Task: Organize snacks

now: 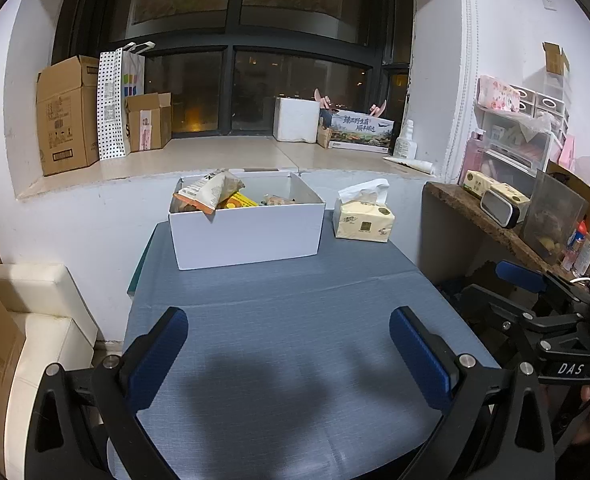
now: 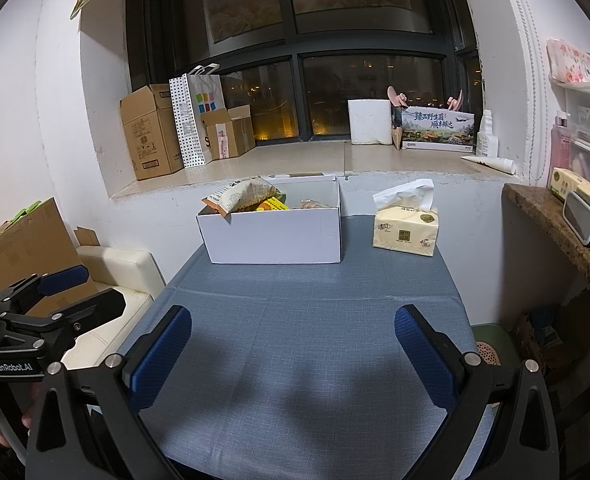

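Observation:
A white box (image 1: 247,232) stands at the far end of the blue-grey table (image 1: 287,344). Several snack packets (image 1: 215,192) fill its left half, one grey-and-orange bag sticking up over the rim. The box also shows in the right wrist view (image 2: 275,236) with the snacks (image 2: 247,196). My left gripper (image 1: 289,348) is open and empty, held over the near part of the table. My right gripper (image 2: 293,350) is open and empty too, at about the same distance from the box. Each gripper shows at the edge of the other's view.
A yellow tissue pack (image 1: 363,220) stands right of the box, also in the right wrist view (image 2: 407,228). A windowsill behind holds cardboard boxes (image 1: 67,116) and a foam block (image 1: 297,120). A white seat (image 1: 35,308) is left of the table, a cluttered counter (image 1: 495,220) to the right.

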